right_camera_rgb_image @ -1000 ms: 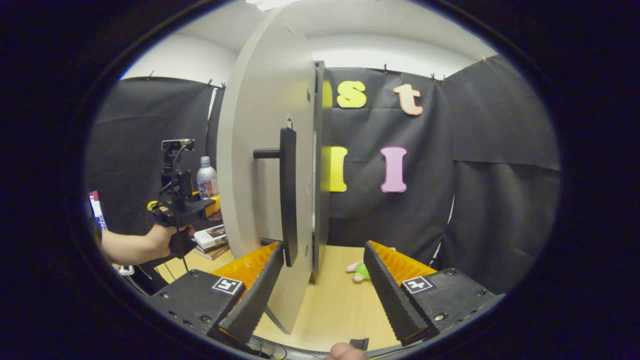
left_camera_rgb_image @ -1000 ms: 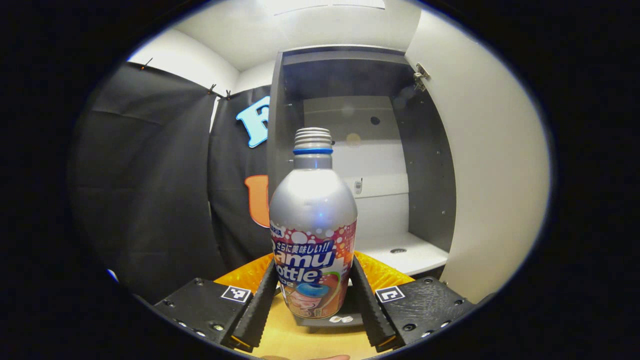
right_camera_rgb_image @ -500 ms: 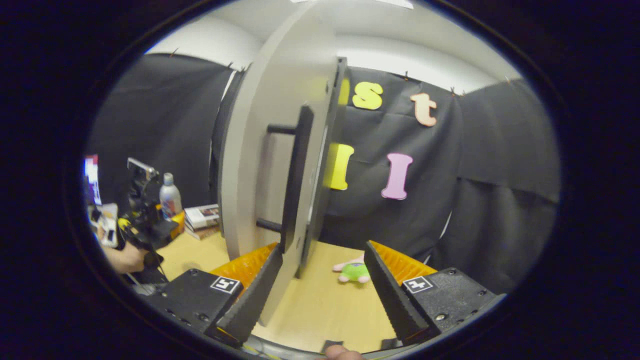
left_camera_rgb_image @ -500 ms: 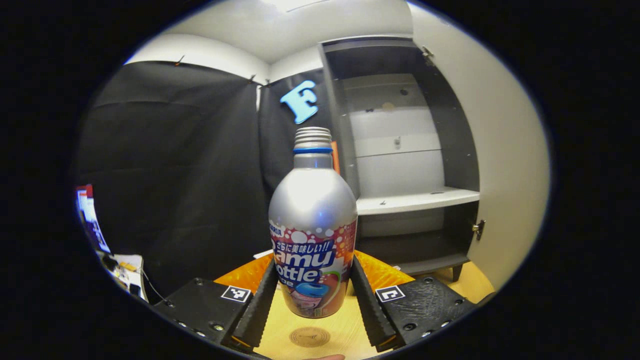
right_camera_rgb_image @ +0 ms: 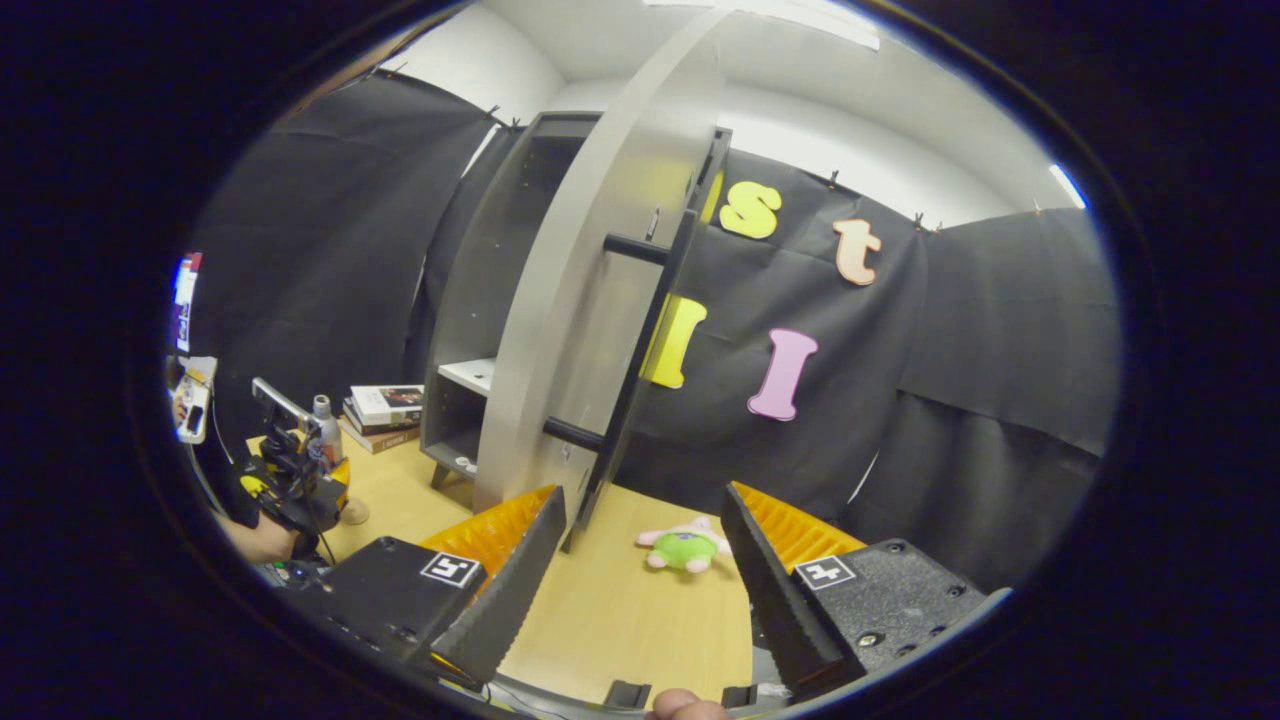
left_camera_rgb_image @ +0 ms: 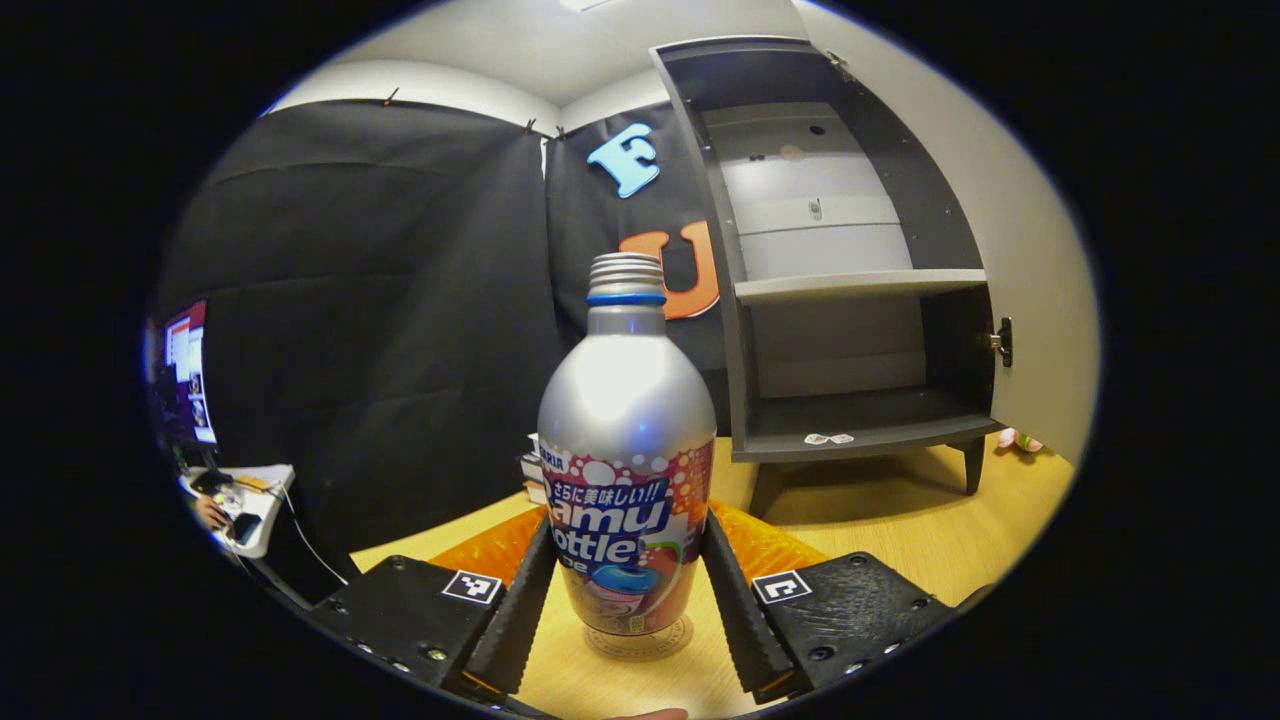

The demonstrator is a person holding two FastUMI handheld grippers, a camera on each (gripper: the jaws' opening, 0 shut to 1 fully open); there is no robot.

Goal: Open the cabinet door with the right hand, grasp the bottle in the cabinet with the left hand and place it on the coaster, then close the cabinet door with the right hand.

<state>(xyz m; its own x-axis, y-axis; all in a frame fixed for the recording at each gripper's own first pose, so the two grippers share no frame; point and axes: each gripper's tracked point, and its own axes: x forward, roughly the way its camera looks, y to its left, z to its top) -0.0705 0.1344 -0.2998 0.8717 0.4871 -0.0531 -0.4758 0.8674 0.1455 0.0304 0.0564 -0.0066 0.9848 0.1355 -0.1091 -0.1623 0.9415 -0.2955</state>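
Bottle (left_camera_rgb_image: 626,470): one, silver, blue neck ring, label partly reading "amu" and "ottle". The left gripper (left_camera_rgb_image: 627,590) has its fingers pinching it at both sides, right over one round coaster (left_camera_rgb_image: 640,640) on the worktop (left_camera_rgb_image: 900,530); whether they touch I cannot tell. One cabinet (left_camera_rgb_image: 850,290) at 2 o'clock, door (right_camera_rgb_image: 590,300) open. Right gripper (right_camera_rgb_image: 640,570) fingers spread, holding nothing; one green plush toy (right_camera_rgb_image: 685,548) beyond. Two books (right_camera_rgb_image: 385,410) at 9 o'clock.

Bottle (left_camera_rgb_image: 626,440): brushed silvery metal, satin sheen, bright glare at its shoulder; glossy printed wrap on lower half. Bench (left_camera_rgb_image: 900,520): pale wood-look laminate, smooth, faint grain. Cabinet (left_camera_rgb_image: 850,290): matt grey board inside; door (right_camera_rgb_image: 600,290) smooth, matt, light. Toy (right_camera_rgb_image: 688,548) at 6 o'clock: soft plush cloth.
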